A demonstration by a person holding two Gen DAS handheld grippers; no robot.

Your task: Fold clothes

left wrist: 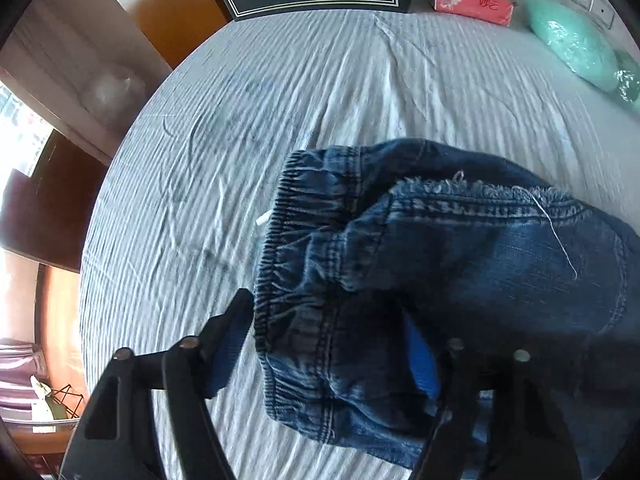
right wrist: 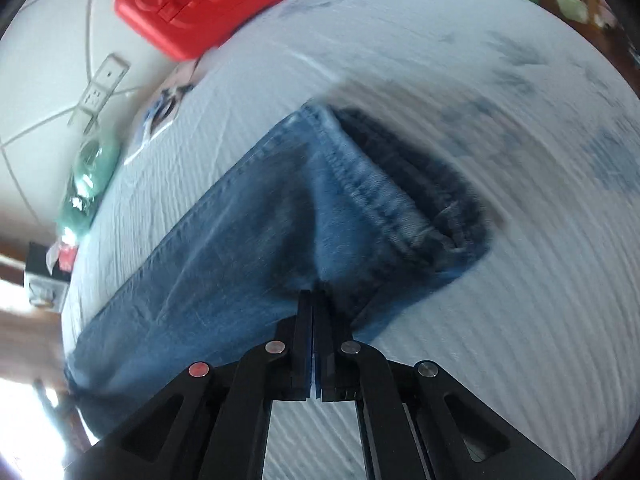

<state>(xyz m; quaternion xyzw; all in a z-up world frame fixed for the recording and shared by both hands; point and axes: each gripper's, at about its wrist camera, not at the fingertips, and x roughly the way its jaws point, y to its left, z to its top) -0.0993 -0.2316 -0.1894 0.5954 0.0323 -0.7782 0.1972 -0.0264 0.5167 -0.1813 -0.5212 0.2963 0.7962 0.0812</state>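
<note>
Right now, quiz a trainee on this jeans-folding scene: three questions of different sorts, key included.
1. True or false: the right gripper stands wide open.
2. What lies between the left gripper fingers? A) tissue box B) jeans waistband C) nothing
3. Fill in: the jeans lie on a ribbed white ____.

Key: 1 false, it is shut at the denim's edge. 2 B. 3 sheet.

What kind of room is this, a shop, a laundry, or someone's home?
Most likely a room in a home. A striped white cloth covers the work surface, with jeans lying on it, a red tissue pack at its far edge, and wall sockets beyond.
</note>
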